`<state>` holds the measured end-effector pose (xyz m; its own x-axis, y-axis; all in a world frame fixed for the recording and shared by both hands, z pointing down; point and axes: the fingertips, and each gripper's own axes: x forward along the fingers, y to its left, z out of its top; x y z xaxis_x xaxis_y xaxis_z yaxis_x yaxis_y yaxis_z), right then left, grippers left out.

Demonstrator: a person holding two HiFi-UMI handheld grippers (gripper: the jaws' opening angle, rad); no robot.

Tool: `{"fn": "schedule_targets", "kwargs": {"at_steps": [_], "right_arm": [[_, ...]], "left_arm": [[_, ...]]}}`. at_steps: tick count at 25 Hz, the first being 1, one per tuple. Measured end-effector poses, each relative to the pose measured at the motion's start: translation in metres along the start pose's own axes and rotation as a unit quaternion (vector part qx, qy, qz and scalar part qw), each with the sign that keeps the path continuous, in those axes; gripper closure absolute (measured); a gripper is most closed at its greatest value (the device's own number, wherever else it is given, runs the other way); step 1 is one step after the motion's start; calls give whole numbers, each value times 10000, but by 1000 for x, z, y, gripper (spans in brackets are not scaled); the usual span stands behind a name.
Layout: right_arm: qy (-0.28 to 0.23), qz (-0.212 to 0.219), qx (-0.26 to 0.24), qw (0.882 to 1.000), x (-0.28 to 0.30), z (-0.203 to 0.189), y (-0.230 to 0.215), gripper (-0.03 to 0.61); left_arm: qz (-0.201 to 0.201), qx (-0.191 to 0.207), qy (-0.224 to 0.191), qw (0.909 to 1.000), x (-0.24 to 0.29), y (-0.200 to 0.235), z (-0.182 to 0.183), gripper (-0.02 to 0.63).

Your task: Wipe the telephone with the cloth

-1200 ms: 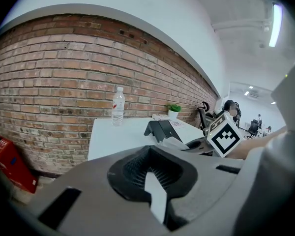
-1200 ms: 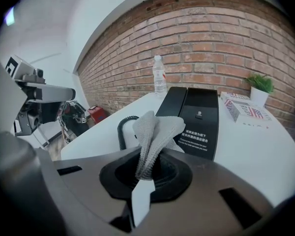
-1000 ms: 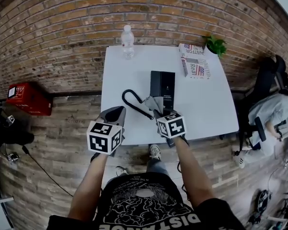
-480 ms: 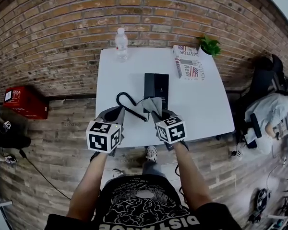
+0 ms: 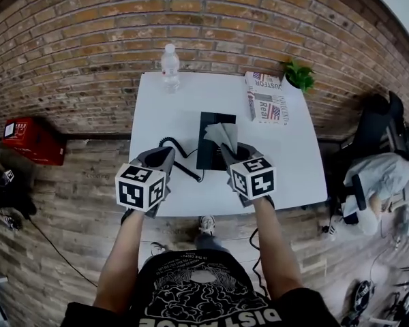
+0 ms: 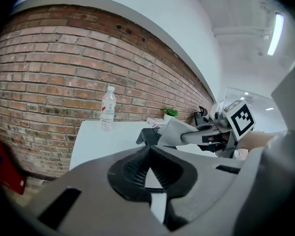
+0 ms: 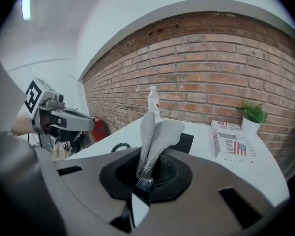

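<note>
In the head view, the cloth (image 5: 221, 135) pinched in our right gripper (image 5: 230, 151) has moved from the near end of the telephone (image 5: 207, 152) to over its middle, so we judge a wiping pass is starting. In the left gripper view, our left gripper (image 6: 147, 154) is closed on nothing. In the right gripper view, the jaws clamp 1 fold of cloth, the telephone just beyond.

Right tongs (image 7: 143, 183) lifted cloth (image 5: 221, 134) off telephone (image 5: 206, 157).

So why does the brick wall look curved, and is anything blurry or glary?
Head view: the wide lens bows the brick wall into an arc. Left gripper view: black corners, and a ceiling light glares top right. Right gripper view: even light, the cloth sharp, the wall bent likewise.
</note>
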<state>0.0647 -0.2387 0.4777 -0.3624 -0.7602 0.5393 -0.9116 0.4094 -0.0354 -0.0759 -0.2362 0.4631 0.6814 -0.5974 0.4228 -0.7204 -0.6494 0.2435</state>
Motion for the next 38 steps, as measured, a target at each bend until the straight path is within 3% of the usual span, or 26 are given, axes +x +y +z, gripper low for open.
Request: {"fn": "schedule_targets", "kwargs": {"at_steps": [7,18,31,38], "right_arm": [[-145,134,-299,9994,18,36,-25,566],[-140,559,-1001,9933,74,89,-26,566],[833,896,-1915,9738,143,52,1,566],[983,910,-2110,9683,145,45,6,566]], "left_arm": [[289,-194,-6,9994,8,16,6,609],[664,-393,-83,9970,15,28,12,609],[886,-390,-86,9953,17,36,6,607],[910,-397,-85,9950,11,42,5,607]]}}
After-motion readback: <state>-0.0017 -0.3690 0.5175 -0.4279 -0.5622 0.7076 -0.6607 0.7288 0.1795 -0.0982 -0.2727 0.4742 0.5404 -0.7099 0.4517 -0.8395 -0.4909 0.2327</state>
